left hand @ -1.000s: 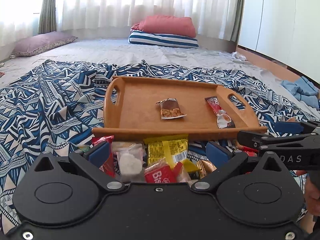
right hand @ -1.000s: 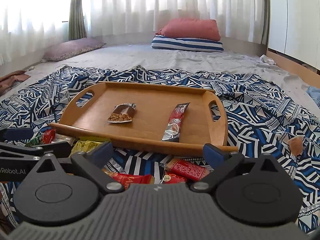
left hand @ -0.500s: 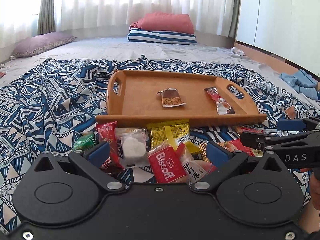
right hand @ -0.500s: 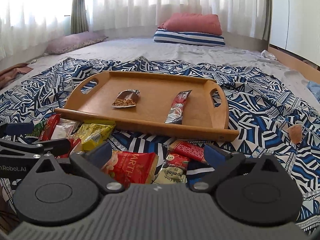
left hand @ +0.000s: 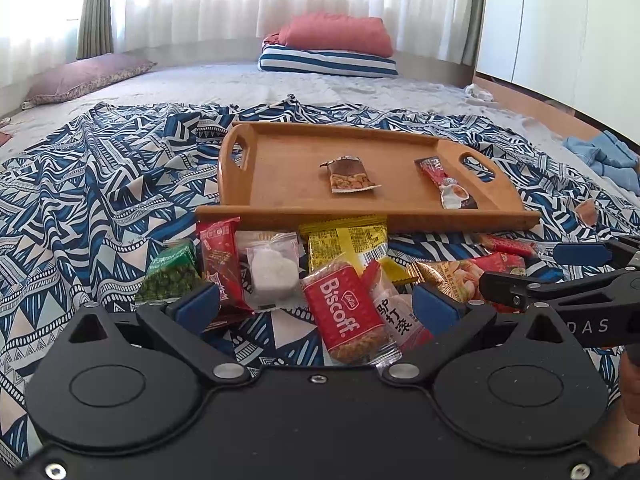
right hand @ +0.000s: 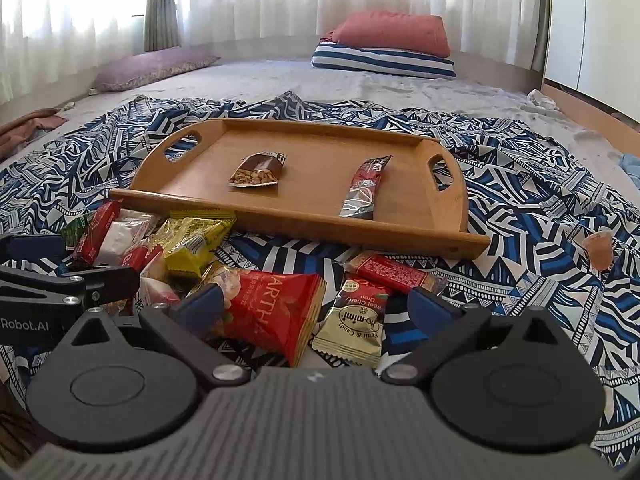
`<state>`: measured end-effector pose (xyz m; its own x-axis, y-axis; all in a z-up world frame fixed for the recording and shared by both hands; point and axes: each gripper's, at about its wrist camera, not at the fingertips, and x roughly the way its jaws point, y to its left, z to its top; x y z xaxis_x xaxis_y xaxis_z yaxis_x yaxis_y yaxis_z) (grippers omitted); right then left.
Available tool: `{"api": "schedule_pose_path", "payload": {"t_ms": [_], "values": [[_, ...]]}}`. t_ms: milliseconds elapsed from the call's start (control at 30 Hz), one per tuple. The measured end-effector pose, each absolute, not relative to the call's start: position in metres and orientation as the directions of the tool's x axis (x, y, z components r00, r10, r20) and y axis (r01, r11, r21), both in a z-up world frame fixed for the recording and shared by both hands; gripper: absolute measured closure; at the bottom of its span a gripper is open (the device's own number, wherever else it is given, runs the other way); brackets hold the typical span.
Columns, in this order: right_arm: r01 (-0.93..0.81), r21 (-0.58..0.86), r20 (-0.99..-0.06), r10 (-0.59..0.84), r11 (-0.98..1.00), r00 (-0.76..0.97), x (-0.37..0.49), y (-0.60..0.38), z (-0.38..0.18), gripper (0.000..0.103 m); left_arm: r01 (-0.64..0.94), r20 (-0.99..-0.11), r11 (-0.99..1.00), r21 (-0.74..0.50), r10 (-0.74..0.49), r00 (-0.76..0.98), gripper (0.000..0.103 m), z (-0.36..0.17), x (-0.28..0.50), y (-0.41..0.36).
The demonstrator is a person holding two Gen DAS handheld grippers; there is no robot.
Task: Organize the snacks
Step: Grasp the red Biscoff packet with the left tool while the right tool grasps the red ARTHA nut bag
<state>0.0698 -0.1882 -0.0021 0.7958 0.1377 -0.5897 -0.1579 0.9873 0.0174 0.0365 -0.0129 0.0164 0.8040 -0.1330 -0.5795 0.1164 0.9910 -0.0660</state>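
While both tongs gape, loose snacks crowd before tray.

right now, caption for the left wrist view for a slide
Open left gripper over a Biscoff packet, snack pile before a wooden tray holding two wrapped bars.

A wooden tray lies on a blue-and-white patterned cloth, holding a nut packet and, to its right, a red stick sachet. Nearer, loose snacks lie scattered, and the right gripper hangs with fingers spread over a red pouch and a gold candy packet.
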Motion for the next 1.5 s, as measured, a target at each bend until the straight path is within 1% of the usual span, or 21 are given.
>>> {"api": "schedule_pose_path", "payload": {"t_ms": [267,333,433,500,533,600,633,700,733,767,800,833,867,1033,1200,1333,1500], "values": [[-0.153,0.050,-0.592,0.152,0.987,0.791,0.073,-0.191,-0.004,0.000,0.109,-0.599,0.991,-0.081,-0.136,0.789,0.001,0.008,0.038,-0.011],[-0.156,0.054,-0.593,0.158,0.986,0.789,0.073,-0.191,-0.004,0.000,0.111,-0.595,0.989,-0.099,-0.148,0.790,0.003,0.008,0.037,-0.009],[-0.161,0.057,-0.593,0.163,0.985,0.788,0.073,-0.189,-0.004,0.000,0.117,-0.602,0.983,-0.144,-0.181,0.777,0.011,0.006,0.038,-0.005],[-0.173,0.063,-0.594,0.176,0.983,0.785,0.073,-0.188,-0.005,0.000,0.117,-0.612,0.976,-0.181,-0.205,0.764,0.022,0.004,0.041,-0.003],[-0.179,0.064,-0.597,0.181,0.982,0.781,0.073,-0.187,-0.006,0.000,0.116,-0.613,0.972,-0.204,-0.219,0.759,0.025,0.004,0.043,-0.001],[-0.187,0.058,-0.598,0.184,0.981,0.780,0.073,-0.185,-0.007,0.000,0.124,-0.610,0.961,-0.249,-0.255,0.750,0.038,0.004,0.045,0.002],[-0.192,0.054,-0.598,0.186,0.980,0.780,0.073,-0.184,-0.008,0.000,0.129,-0.611,0.953,-0.273,-0.275,0.742,0.041,0.004,0.047,0.003],[-0.199,0.048,-0.599,0.187,0.979,0.778,0.073,-0.182,-0.009,0.000,0.127,-0.615,0.939,-0.321,-0.308,0.726,0.051,0.002,0.050,0.006],[-0.201,0.045,-0.600,0.188,0.979,0.778,0.073,-0.181,-0.009,0.000,0.124,-0.614,0.931,-0.344,-0.323,0.720,0.053,0.001,0.051,0.007],[-0.204,0.044,-0.601,0.189,0.978,0.776,0.073,-0.180,-0.009,0.000,0.123,-0.612,0.924,-0.362,-0.335,0.717,0.057,0.001,0.051,0.008],[-0.207,0.042,-0.602,0.190,0.977,0.776,0.073,-0.179,-0.010,0.000,0.124,-0.610,0.920,-0.371,-0.342,0.715,0.063,0.001,0.051,0.009],[-0.210,0.039,-0.603,0.191,0.977,0.775,0.073,-0.177,-0.011,0.000,0.130,-0.607,0.918,-0.375,-0.349,0.714,0.065,0.002,0.051,0.008],[-0.214,0.035,-0.605,0.191,0.976,0.773,0.073,-0.176,-0.011,0.000,0.138,-0.605,0.917,-0.375,-0.355,0.713,0.071,0.003,0.049,0.007],[-0.239,0.002,-0.603,0.192,0.971,0.774,0.073,-0.166,-0.012,0.000,0.146,-0.605,0.925,-0.351,-0.343,0.719,0.071,0.008,0.045,0.002],[-0.244,-0.031,-0.597,0.177,0.969,0.783,0.074,-0.157,-0.012,0.000,0.114,-0.610,0.934,-0.339,-0.310,0.730,0.071,0.010,0.044,0.005],[-0.261,-0.016,-0.601,0.199,0.965,0.774,0.075,-0.155,-0.011,0.000,0.097,-0.610,0.946,-0.310,-0.276,0.743,0.072,0.014,0.042,0.007],[-0.279,-0.006,-0.601,0.219,0.960,0.768,0.073,-0.150,-0.013,0.004,0.093,-0.611,0.954,-0.284,-0.255,0.750,0.071,0.018,0.041,0.005]]}}
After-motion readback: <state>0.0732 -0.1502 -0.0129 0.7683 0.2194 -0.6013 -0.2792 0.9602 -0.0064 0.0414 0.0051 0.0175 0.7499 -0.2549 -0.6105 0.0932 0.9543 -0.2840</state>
